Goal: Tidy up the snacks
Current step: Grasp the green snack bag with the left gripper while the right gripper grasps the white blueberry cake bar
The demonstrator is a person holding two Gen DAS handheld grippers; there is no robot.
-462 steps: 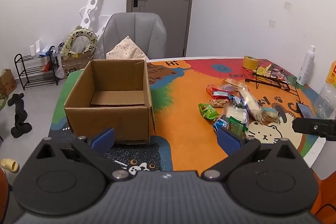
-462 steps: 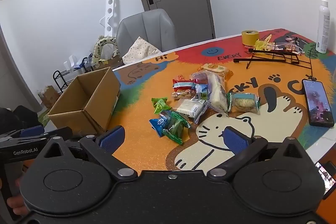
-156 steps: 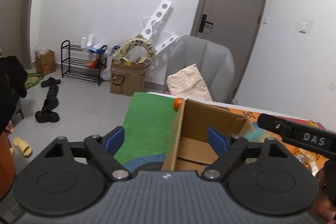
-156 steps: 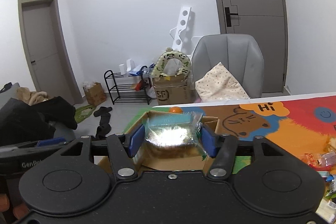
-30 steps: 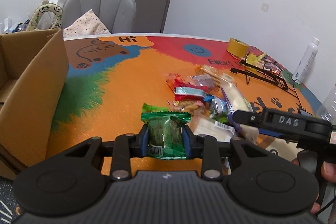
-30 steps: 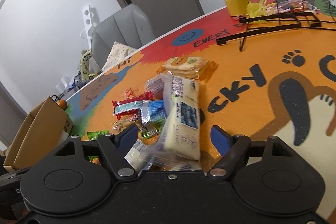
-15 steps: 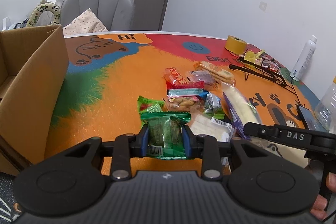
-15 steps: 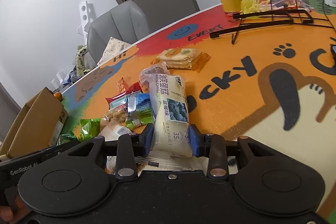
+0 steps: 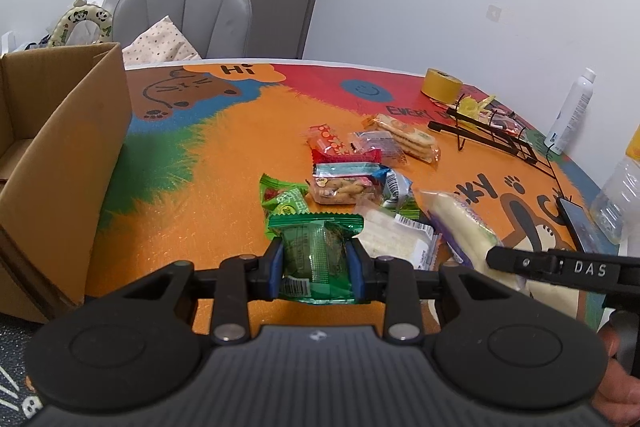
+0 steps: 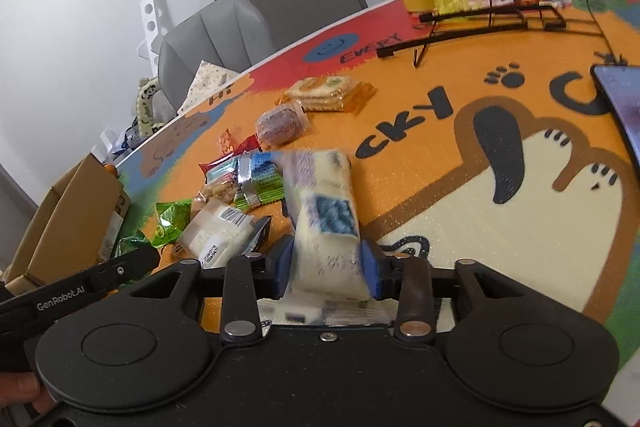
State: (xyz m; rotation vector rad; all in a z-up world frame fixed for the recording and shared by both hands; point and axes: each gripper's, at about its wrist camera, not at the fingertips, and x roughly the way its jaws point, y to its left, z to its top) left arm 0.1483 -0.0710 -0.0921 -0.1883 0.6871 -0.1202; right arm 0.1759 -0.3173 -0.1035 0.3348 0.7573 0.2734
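My left gripper (image 9: 316, 261) is shut on a green snack packet (image 9: 314, 245), held just above the orange mat. My right gripper (image 10: 327, 263) has a long white cake pack (image 10: 325, 199) between its blue pads, which press its sides; the pack looks blurred and the jaws are opening slightly. The remaining snacks (image 9: 348, 179) lie in a loose pile mid-table: a second green packet (image 9: 282, 197), a white bread pack (image 9: 394, 237) and cracker packs (image 9: 406, 137). The open cardboard box (image 9: 68, 147) stands at the left edge. The right gripper's body (image 9: 560, 269) shows low on the right in the left wrist view.
A yellow tape roll (image 9: 440, 89) and a black wire rack (image 9: 492, 135) sit at the far right of the mat. A phone (image 9: 580, 223), a white spray bottle (image 9: 572, 111) and a clear plastic bottle (image 9: 616, 199) line the right edge. A grey chair (image 9: 184, 15) stands behind the table.
My right gripper went from open around the long cake pack to gripping it, and has drawn back with it. The left gripper still holds the green packet in the same place.
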